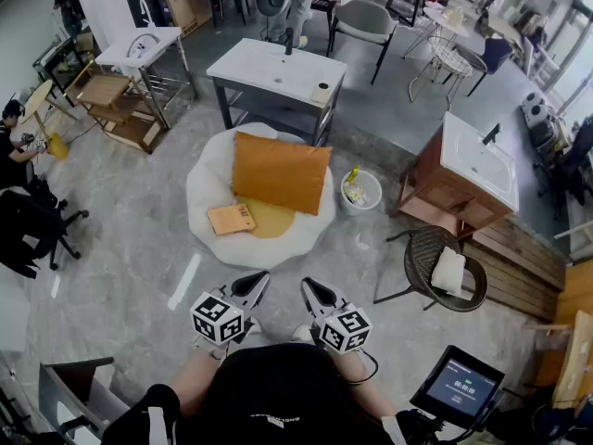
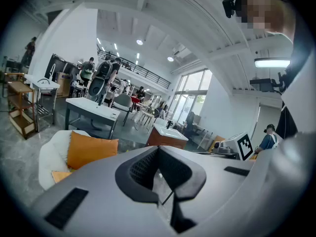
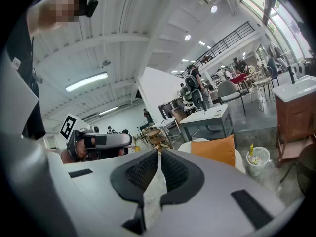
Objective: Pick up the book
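Well, book (image 1: 231,219): we see a thin, orange-tan cover, lying flat, face up.
Place: on the white round seat (image 1: 206,185), towards its front-left edge, touching a yellow disc (image 1: 274,221).
Around: an orange cushion (image 1: 281,171) just behind it; a white bin (image 1: 359,191) to the right; grey floor (image 1: 139,248) between seat and tools.
Axis: long side runs left-right in the head view, slightly tilted.
Left tool (image 1: 262,278): jaws together.
Right tool (image 1: 307,284): jaws together.

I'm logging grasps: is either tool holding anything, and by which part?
Nothing is held. The left tool and right tool are both shut and empty, short of the book, which lies on the white pouf.
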`<action>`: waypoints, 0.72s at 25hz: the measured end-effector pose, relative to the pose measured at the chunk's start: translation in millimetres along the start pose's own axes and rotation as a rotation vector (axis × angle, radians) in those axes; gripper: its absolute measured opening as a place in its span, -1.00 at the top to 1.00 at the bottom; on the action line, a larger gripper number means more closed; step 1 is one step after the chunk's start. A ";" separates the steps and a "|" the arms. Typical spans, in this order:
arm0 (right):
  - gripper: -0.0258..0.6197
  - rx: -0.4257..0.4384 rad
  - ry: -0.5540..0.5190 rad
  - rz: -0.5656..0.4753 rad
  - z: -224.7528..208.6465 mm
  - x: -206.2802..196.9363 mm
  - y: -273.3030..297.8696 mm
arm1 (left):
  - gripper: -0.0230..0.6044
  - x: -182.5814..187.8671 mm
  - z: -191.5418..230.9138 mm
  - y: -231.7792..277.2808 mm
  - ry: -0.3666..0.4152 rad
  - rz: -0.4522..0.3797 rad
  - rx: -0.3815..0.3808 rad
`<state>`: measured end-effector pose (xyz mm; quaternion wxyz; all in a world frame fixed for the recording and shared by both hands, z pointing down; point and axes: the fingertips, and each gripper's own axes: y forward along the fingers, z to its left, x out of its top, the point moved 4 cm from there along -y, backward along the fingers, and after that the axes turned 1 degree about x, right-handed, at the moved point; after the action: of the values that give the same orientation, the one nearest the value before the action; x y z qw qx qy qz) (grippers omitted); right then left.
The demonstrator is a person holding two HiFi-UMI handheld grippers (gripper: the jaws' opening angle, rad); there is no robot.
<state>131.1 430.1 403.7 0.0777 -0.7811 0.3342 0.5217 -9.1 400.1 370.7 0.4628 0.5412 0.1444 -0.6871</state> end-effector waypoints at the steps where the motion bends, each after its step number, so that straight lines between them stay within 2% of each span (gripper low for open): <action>1: 0.80 0.001 -0.003 0.001 5.4 -2.0 4.6 | 0.88 0.2 5.3 -5.8 -0.002 -0.003 -0.001; 11: 0.80 -0.027 -0.025 0.011 41.7 -9.6 42.2 | 0.88 1.2 59.8 -52.2 -0.026 -0.015 0.014; 14: 0.80 -0.034 -0.030 0.007 52.4 -9.7 56.7 | 0.88 6.1 73.7 -66.6 -0.002 -0.051 0.014; 18: 0.80 -0.046 -0.039 -0.003 67.8 -7.3 80.1 | 0.88 14.6 92.5 -85.5 0.067 -0.076 0.030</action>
<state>29.3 403.9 398.2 0.0671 -0.7729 0.3193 0.5441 -133.0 373.8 366.5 0.4230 0.5648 0.1700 -0.6879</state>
